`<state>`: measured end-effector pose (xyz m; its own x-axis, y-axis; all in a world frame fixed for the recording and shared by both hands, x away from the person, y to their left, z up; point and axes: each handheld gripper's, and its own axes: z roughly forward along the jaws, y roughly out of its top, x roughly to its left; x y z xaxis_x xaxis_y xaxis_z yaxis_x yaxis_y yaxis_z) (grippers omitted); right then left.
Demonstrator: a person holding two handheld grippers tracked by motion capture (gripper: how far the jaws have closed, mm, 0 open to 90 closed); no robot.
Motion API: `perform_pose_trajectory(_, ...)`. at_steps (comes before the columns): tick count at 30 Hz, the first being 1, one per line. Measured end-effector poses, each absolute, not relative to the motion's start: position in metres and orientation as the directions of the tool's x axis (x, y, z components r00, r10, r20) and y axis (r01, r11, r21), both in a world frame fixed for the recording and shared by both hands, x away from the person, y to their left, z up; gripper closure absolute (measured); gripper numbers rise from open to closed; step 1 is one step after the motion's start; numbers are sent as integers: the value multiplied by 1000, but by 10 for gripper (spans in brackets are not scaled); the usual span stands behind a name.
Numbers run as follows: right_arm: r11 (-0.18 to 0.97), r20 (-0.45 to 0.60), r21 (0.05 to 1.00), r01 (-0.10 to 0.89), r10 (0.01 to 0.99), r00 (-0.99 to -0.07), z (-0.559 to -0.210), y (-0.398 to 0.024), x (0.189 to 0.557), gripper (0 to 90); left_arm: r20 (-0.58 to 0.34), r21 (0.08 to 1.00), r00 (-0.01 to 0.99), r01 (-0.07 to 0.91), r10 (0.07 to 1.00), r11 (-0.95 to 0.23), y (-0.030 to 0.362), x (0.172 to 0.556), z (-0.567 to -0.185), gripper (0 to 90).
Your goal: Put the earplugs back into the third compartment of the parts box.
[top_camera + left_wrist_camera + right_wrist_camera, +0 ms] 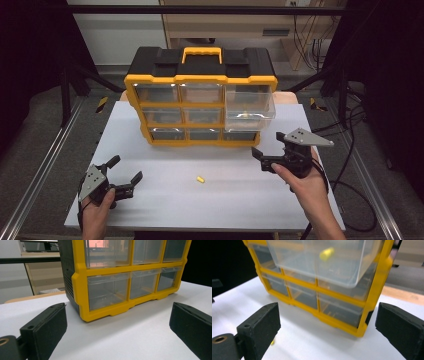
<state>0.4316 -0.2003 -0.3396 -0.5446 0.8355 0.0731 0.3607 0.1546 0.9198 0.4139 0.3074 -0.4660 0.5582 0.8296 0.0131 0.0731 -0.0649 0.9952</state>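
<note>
The yellow piece (200,179) lies on the white table (165,200), out in front of the organizer (200,95), roughly between my two grippers and touching neither. I see a sliver of it behind one jaw in my right gripper view (272,342). The top right drawer (250,105) is pulled out, with another yellow piece (245,114) inside. My left gripper (124,170) sits near the table's front left, jaws spread and holding nothing, aimed at the organizer's lower left corner. My right gripper (268,145) is just before the organizer's lower right corner, jaws also wide apart and empty.
</note>
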Motion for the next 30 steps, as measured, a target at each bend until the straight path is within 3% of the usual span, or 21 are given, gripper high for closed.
perform_pose_trajectory(12,166,117,888,429,820,-560,-375,-189,433,65,17,994,561,78,828,-73,307,414,-467,10)
perform_pose_trajectory(30,270,108,827,493,784,-611,-406,-159,432,71,22,993,567,81,823,-82,305,414,-468,10)
